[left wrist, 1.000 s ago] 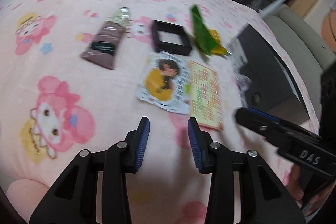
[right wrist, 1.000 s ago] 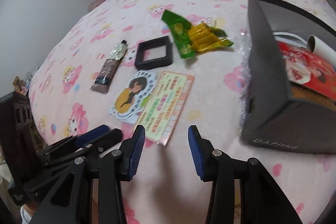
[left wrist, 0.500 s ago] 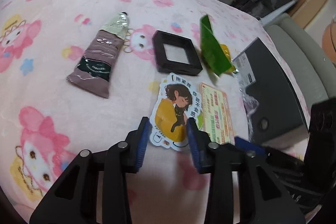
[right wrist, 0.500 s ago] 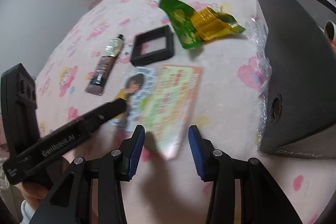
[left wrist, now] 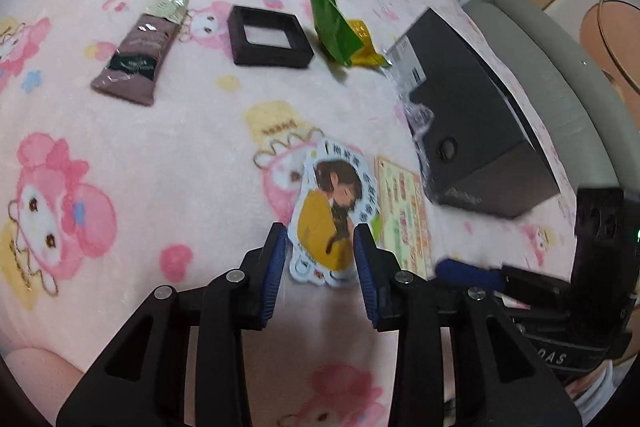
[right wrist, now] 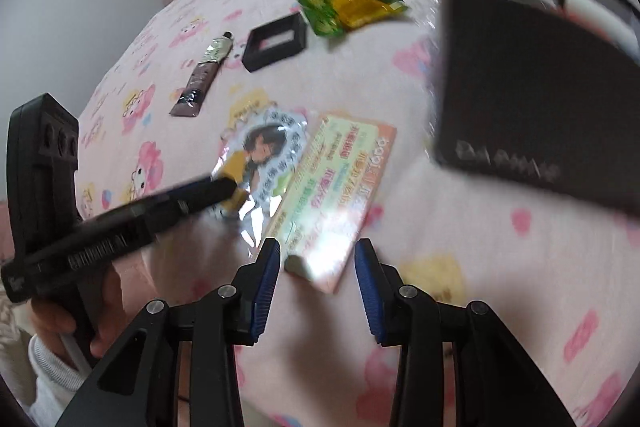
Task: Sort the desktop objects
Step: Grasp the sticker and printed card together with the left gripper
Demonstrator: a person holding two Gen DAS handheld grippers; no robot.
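My left claw [left wrist: 320, 255] is wide around the sticker [left wrist: 334, 211]; next I squeeze, then carry it to the box [left wrist: 472, 131] at two o'clock.

1 tube [left wrist: 138, 57], 1 frame [left wrist: 269, 38], 1 wrapper [left wrist: 340, 27], 1 sticker [left wrist: 334, 205], 1 card [right wrist: 340, 183], 1 box [left wrist: 472, 115]

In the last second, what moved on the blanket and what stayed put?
The left gripper closed in on the girl sticker and now straddles its near edge, still open. The right gripper advanced to the pink card, also open. Neither is gripped yet. The tube, black frame, green wrapper and black box stayed put.
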